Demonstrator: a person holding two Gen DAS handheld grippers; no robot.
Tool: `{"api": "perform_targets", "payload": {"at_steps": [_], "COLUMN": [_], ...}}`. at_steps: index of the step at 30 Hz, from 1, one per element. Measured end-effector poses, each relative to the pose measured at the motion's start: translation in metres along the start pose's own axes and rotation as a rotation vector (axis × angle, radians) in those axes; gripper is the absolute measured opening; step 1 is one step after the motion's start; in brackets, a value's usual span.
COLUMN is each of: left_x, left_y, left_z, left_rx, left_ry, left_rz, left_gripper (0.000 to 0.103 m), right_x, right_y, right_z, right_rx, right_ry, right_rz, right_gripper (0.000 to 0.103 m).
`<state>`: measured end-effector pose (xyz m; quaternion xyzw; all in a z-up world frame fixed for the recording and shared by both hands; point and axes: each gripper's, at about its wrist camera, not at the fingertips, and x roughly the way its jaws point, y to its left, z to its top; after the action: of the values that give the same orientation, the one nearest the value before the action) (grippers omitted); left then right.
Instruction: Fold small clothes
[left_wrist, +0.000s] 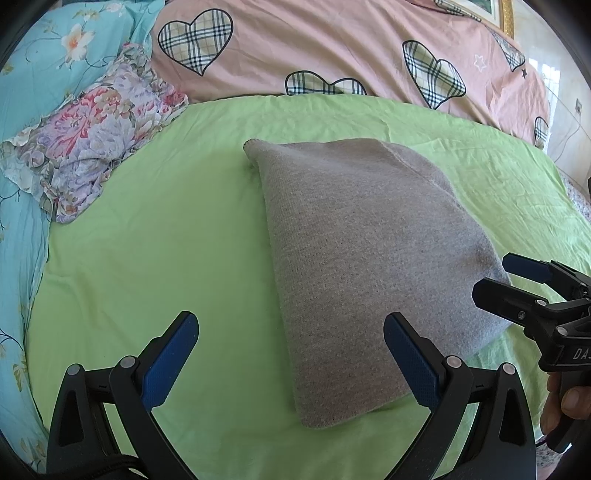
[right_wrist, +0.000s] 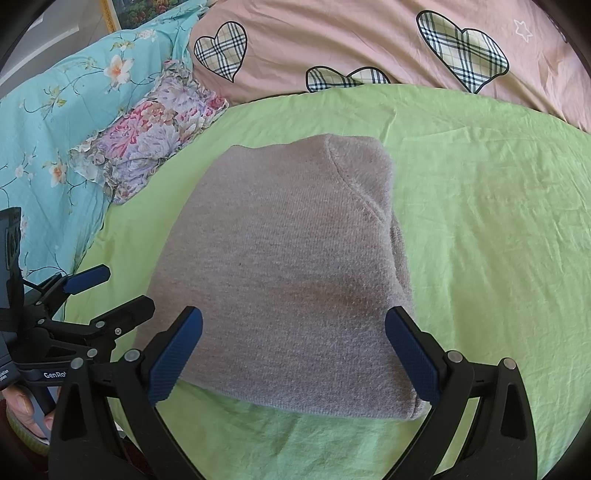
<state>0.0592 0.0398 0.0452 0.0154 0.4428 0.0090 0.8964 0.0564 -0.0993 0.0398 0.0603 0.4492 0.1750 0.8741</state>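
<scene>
A grey knit garment (left_wrist: 362, 266) lies folded into a compact block on the green sheet (left_wrist: 155, 236); it also shows in the right wrist view (right_wrist: 291, 266). My left gripper (left_wrist: 291, 354) is open and empty, held above the garment's near left edge. My right gripper (right_wrist: 293, 350) is open and empty, just above the garment's near edge. The right gripper also shows at the right edge of the left wrist view (left_wrist: 498, 277), beside the garment's right side. The left gripper appears at the left of the right wrist view (right_wrist: 114, 291), open.
A folded floral cloth (left_wrist: 92, 147) lies at the back left of the green sheet (right_wrist: 480, 221). A pink quilt with plaid hearts (left_wrist: 332, 48) runs along the far side. A turquoise flowered sheet (left_wrist: 22, 206) borders the left.
</scene>
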Motion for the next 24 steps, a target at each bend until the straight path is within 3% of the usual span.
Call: {"api": "perform_targets", "payload": {"at_steps": [24], "left_x": [-0.002], "left_y": [0.001], "left_z": [0.01], "left_rx": [0.015], "left_ry": [-0.038], "left_rz": [0.027], "left_gripper": [0.101], "right_x": [-0.005], "right_y": [-0.004], "right_z": [0.01], "right_rx": [0.011], "right_ry": [-0.022], "right_rz": [0.0], "right_gripper": [0.099]}}
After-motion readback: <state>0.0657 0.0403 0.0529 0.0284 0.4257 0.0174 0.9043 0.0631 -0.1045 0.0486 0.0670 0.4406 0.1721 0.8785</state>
